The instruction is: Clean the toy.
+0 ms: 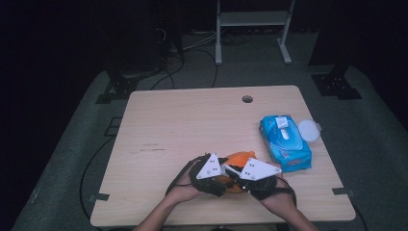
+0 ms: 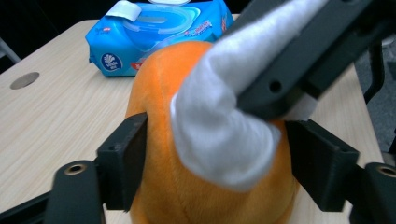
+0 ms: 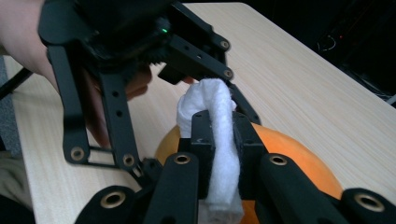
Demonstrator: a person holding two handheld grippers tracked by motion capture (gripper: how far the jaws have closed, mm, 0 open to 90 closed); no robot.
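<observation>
Near the table's [image 1: 163,120] front edge, an orange plush toy [image 2: 163,93] is clamped from both sides by the jaws of the left gripper [image 2: 215,158], which press into its flanks. A folded white wipe [image 3: 219,140] is pinched in the closed jaws of the right gripper [image 3: 220,135] and is laid against the toy's top. Behind, near the right edge, a blue wet-wipes pack [image 1: 285,142] is seen with its lid flipped open.
</observation>
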